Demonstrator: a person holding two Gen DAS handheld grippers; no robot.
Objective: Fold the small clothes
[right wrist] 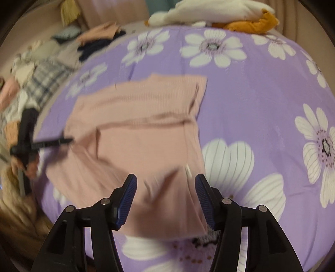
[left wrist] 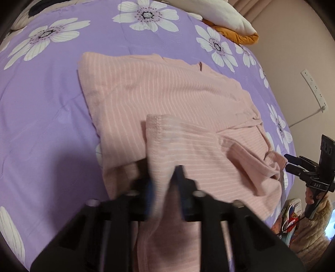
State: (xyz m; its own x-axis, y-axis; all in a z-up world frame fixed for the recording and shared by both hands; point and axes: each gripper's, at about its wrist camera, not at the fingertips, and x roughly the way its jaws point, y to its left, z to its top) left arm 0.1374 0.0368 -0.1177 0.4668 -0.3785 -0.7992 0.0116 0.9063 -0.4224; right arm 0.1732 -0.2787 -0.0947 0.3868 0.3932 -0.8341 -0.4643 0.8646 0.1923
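Left wrist view: left gripper [left wrist: 163,177] pinches the pink garment's [left wrist: 167,100] sleeve at six o'clock on the bedspread [left wrist: 41,125]; right gripper [right wrist: 166,188] hangs spread. Thin grip risks slipping, undoing the fold.

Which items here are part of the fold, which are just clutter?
In the job: pink striped garment, left gripper shut on its fabric, right gripper open over it.

Lying about: white and orange clothes, heap with plaid cloth, wall socket strip.
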